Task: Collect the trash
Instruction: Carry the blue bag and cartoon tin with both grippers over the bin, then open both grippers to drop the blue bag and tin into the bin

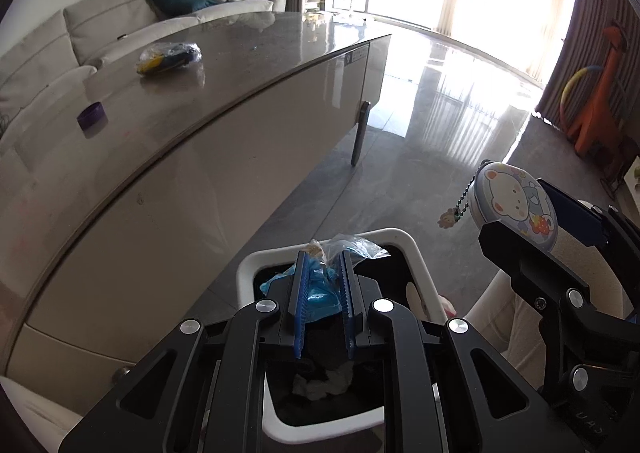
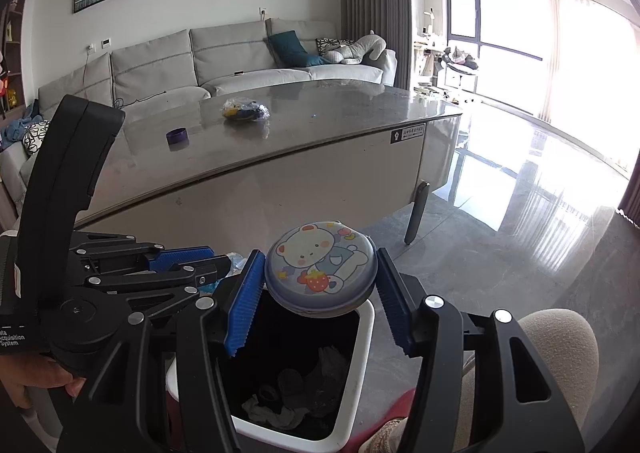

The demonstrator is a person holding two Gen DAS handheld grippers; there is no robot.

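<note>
Two handheld black grippers with blue ribbed finger pads hover over an open white-rimmed trash bin [image 2: 366,337] with a dark liner, standing on a glossy grey tiled floor [image 2: 520,253]. The left gripper [image 1: 322,273] has its jaws pressed onto a crumpled blue and clear plastic wrapper [image 1: 320,285], held just above the bin opening. The right gripper [image 2: 320,289] pinches a round lavender zip pouch printed with a cartoon bear and strawberry [image 2: 320,267] between its spread jaws, also directly over the bin. White crumpled tissue [image 2: 276,411] and dark scraps lie at the bin's bottom. Beyond, a long grey stone-topped table [image 2: 340,113] carries a clear plastic bag with yellow and blue contents [image 2: 246,109] towards the far middle and a small purple round lid [image 2: 177,136] nearer the left. A pale grey sofa [image 2: 200,61] runs along the far wall
</note>
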